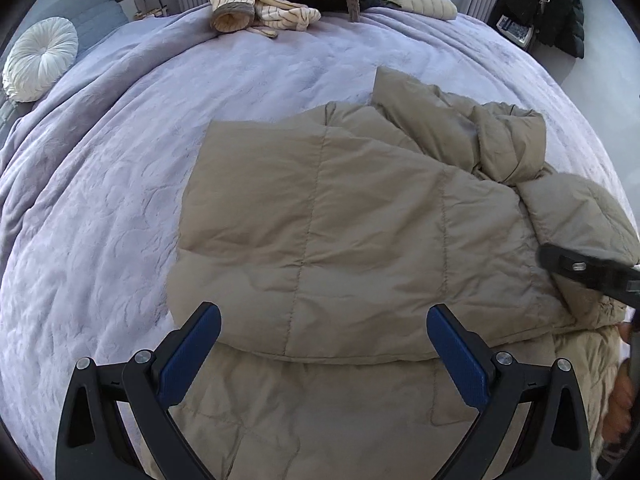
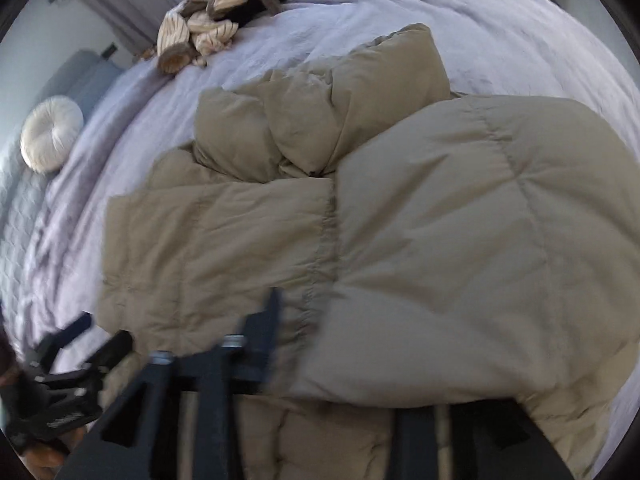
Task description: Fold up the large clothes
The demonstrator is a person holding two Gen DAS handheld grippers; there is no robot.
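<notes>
While left tongs (image 1: 324, 340) gape, puffer coat (image 1: 340, 232) lies beneath, untouched.

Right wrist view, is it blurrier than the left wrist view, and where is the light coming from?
Right wrist view: yes, motion blur smears the right hand-held gripper and the puffer jacket near it. Left wrist view: sharp; the left hand-held gripper is crisp. Both views: fisheye bulges the bedspread; soft, cool light, source not visible.
</notes>
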